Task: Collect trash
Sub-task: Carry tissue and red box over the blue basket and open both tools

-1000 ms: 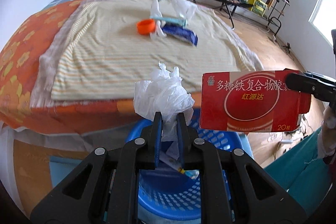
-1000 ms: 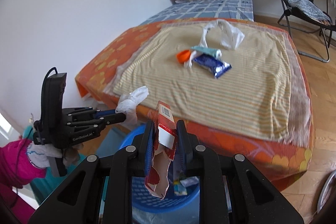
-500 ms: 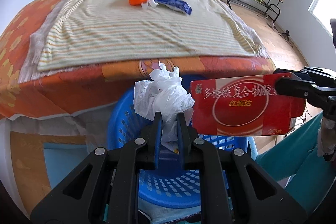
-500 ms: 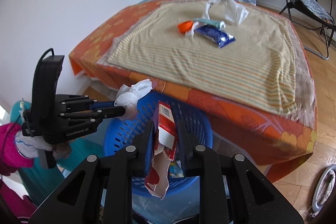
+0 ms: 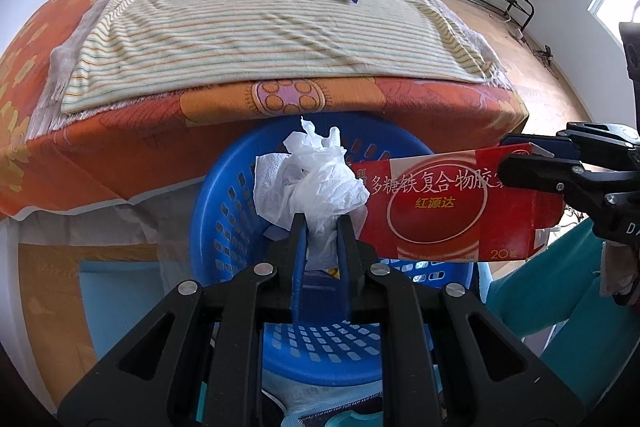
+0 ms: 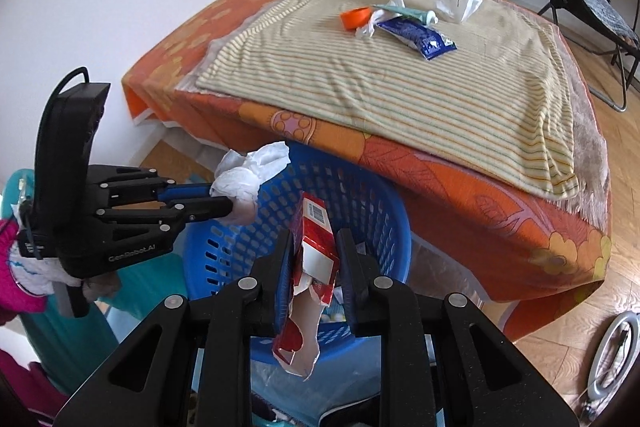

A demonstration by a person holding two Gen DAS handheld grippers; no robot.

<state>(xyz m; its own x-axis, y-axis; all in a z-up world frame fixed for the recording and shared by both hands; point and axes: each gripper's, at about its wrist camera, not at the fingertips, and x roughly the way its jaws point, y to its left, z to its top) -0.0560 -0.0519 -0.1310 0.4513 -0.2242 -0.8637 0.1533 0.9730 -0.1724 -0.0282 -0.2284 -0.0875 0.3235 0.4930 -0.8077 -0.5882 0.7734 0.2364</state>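
Drop step: left gripper (image 5: 322,227) clenched tissue wad (image 5: 316,175), right gripper (image 6: 314,251) clenched red carton (image 6: 314,255), both above blue basket (image 5: 212,203); next, release.

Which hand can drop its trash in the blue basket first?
Probably the right gripper: its red box hangs over the middle of the basket. The left gripper holds its tissue nearer the rim, so that drop looks riskier.
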